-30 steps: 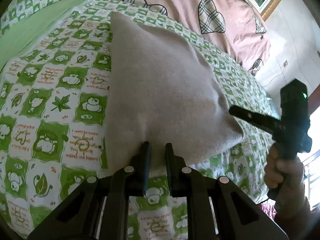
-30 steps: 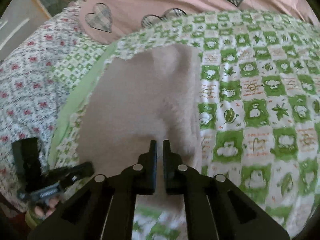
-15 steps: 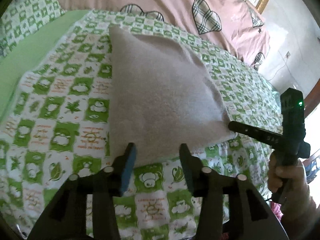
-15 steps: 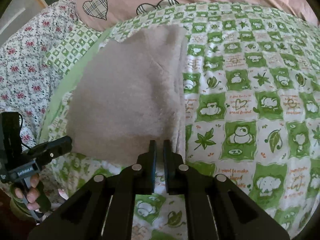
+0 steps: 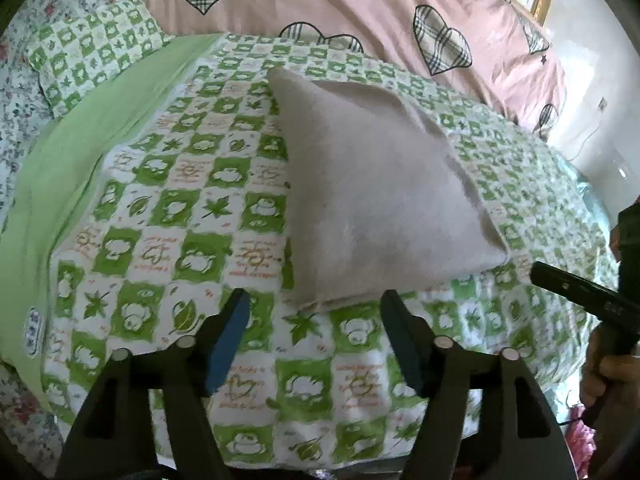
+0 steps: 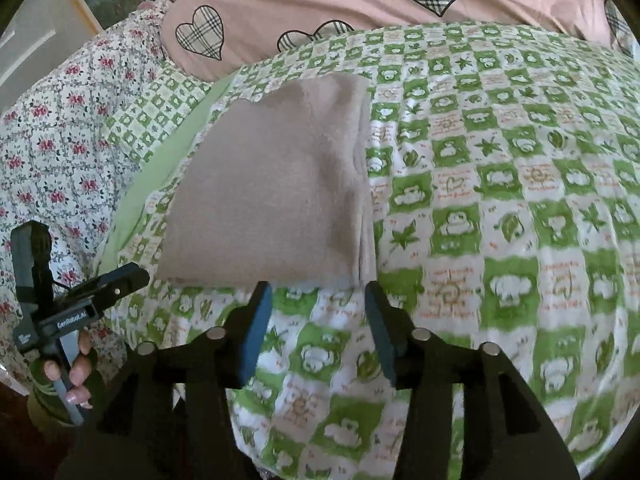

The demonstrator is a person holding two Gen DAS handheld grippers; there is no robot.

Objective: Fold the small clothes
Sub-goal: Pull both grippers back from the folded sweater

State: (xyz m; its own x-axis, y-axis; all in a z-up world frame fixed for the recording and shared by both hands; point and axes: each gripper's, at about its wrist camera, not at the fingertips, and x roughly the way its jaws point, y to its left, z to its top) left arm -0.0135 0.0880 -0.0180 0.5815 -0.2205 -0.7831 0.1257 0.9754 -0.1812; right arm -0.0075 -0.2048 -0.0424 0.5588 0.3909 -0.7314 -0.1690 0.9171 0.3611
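A beige fleecy garment (image 5: 372, 200) lies folded flat in a rough rectangle on the green-and-white checked bedspread (image 5: 168, 220); it also shows in the right wrist view (image 6: 280, 192). My left gripper (image 5: 314, 312) is open and empty, just short of the garment's near edge. My right gripper (image 6: 318, 304) is open and empty, just short of the garment's near right corner. Each gripper shows in the other's view, the right one (image 5: 580, 292) at the right edge, the left one (image 6: 80, 296) at the lower left.
A pink quilt with plaid hearts (image 5: 360, 12) lies behind the garment. A checked pillow (image 5: 92, 52) and a floral sheet (image 6: 52, 140) lie to the left. A plain green strip (image 5: 80, 152) borders the bedspread. The bed's near edge is close below the grippers.
Both grippers opened and let go of the garment's near edge, then drew back toward me. The garment now lies flat on the bedspread.
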